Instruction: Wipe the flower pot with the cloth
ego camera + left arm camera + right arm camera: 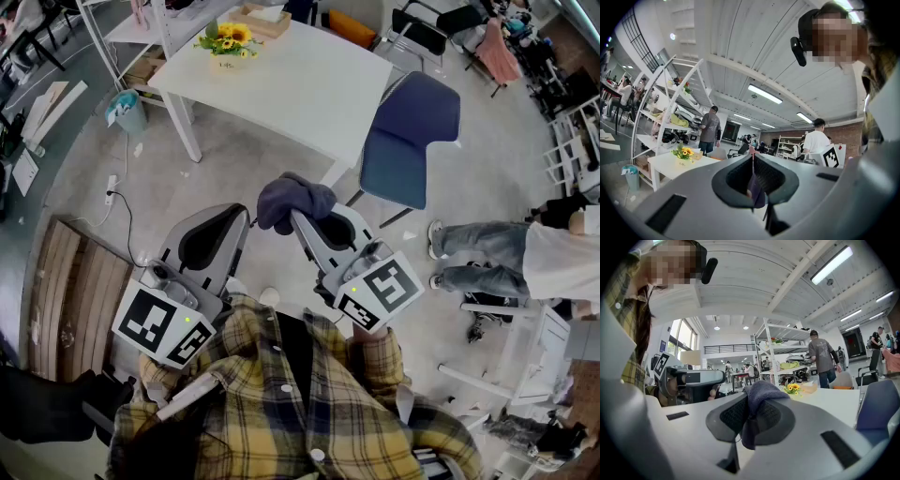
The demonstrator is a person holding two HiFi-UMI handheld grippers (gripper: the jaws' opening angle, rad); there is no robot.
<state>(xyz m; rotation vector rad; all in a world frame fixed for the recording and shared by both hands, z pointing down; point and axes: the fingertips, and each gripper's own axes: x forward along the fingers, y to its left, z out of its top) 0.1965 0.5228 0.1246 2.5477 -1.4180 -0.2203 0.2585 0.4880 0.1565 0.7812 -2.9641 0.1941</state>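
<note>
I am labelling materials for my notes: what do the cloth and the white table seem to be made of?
The cloth looks like soft, matte, dark purple-blue fabric, perhaps fleece: it bunches in rounded folds. The table has a flat, even white top, which suggests laminate or painted board; which one, I cannot tell.

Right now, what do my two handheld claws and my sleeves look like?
The left claw and right claw are matching pale grey plastic, with broad rounded jaws lined in black textured pads. Behind each sits a white cube with black square markers. You wear a yellow-and-black plaid shirt with white buttons.
</note>
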